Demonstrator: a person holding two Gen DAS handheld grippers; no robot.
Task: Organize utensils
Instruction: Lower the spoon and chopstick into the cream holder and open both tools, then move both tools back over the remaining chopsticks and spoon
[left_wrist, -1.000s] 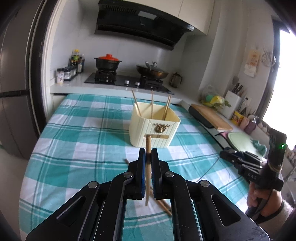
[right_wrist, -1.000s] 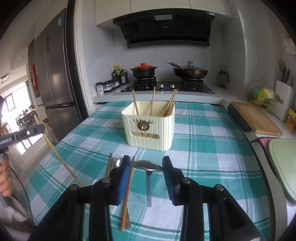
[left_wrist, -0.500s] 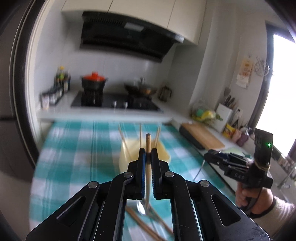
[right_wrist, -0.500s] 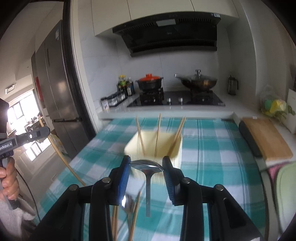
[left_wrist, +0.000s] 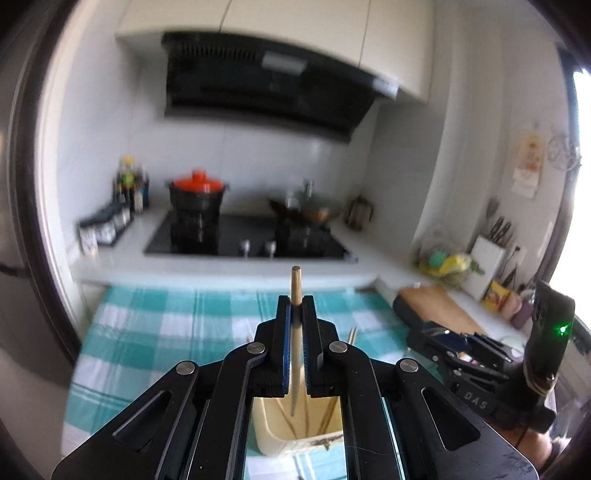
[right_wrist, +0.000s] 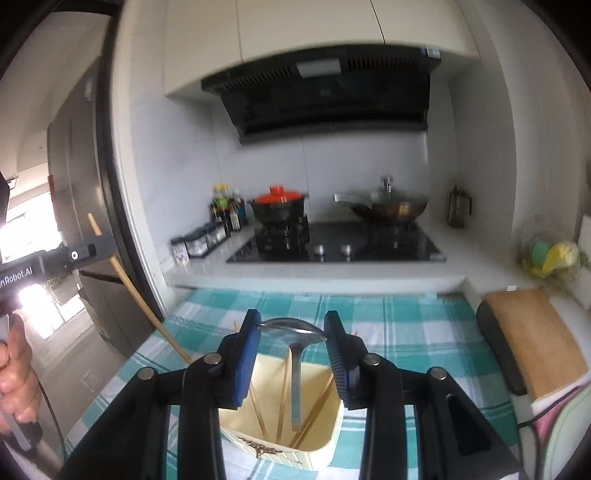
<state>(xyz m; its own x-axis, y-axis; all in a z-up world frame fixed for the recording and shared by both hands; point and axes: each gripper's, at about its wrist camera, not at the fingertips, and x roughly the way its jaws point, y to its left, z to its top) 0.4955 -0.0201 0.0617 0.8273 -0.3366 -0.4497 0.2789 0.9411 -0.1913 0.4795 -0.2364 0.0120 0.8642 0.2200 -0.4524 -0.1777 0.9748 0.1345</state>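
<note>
While both tools hang above cream holder (right_wrist: 280, 424), contents read thus. Left gripper (left_wrist: 294, 332): jaws narrow, pinching chopstick (left_wrist: 295, 291) upright, tip aimed into holder mouth directly below. Right gripper (right_wrist: 291, 354): jaws clamping spoon (right_wrist: 293, 332) by bowl, handle hanging into holder among chopsticks inside. Holder rim close beneath; checked tablecloth (right_wrist: 406, 317) open beyond; stove farthest.

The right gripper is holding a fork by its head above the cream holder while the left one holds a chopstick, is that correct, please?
Not quite: the right gripper holds a metal spoon, not a fork; the right wrist view shows its bowl between the jaws. It does hang above the cream holder, and the left gripper holds a chopstick.
</note>
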